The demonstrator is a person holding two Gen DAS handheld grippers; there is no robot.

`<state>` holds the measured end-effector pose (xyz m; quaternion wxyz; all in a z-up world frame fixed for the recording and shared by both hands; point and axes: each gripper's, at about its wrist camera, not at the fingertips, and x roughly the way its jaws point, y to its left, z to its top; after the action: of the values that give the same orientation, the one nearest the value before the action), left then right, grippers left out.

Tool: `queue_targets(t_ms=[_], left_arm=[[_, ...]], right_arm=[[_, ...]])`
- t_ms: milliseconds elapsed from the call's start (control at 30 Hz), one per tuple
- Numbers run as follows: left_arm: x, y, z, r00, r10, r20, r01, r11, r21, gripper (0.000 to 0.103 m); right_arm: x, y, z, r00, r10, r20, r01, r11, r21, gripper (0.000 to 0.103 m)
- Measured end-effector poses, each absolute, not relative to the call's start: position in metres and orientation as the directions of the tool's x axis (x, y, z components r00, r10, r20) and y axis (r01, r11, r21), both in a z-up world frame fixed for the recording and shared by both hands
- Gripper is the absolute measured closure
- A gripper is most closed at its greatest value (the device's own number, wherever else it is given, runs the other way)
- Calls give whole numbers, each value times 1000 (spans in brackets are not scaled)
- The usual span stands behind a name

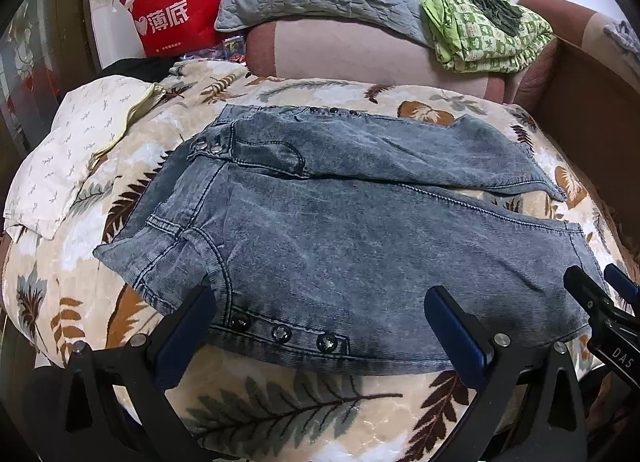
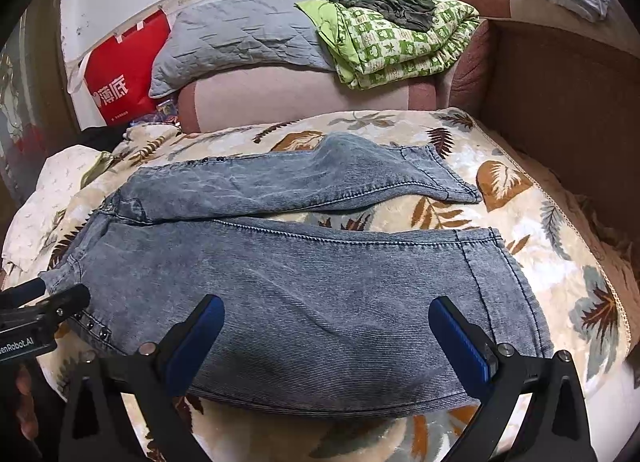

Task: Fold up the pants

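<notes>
Faded blue denim, the pants [image 1: 344, 230] are lying spread flat on the leaf-print blanket [image 1: 280, 414], legs side by side with a thin gap between them, probably laid out so the first fold runs clean. The waist end (snap buttons showing) is lying under the left gripper [image 1: 320, 326]; the right gripper [image 2: 326, 338] is hovering over the near leg toward the cuff. Both are gaping wide, holding nothing, likely readying to pinch the near edge. Beyond the pants a grey pillow [image 2: 240, 38] and green quilt [image 2: 400, 42] are sitting on the sofa back, with a red bag [image 1: 176, 10] beside the pillow.
</notes>
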<state>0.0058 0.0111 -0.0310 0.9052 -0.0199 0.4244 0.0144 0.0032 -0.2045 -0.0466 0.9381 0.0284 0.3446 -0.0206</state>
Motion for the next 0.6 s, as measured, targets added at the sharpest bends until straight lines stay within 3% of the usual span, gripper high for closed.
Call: queue_targets(t_ms=[600], left_arm=[[7,12,-32,634,-1,-773,-37,999,-32,0]], right_arm=[[3,-204,-48,760,-25,-650,63,997,35,0]])
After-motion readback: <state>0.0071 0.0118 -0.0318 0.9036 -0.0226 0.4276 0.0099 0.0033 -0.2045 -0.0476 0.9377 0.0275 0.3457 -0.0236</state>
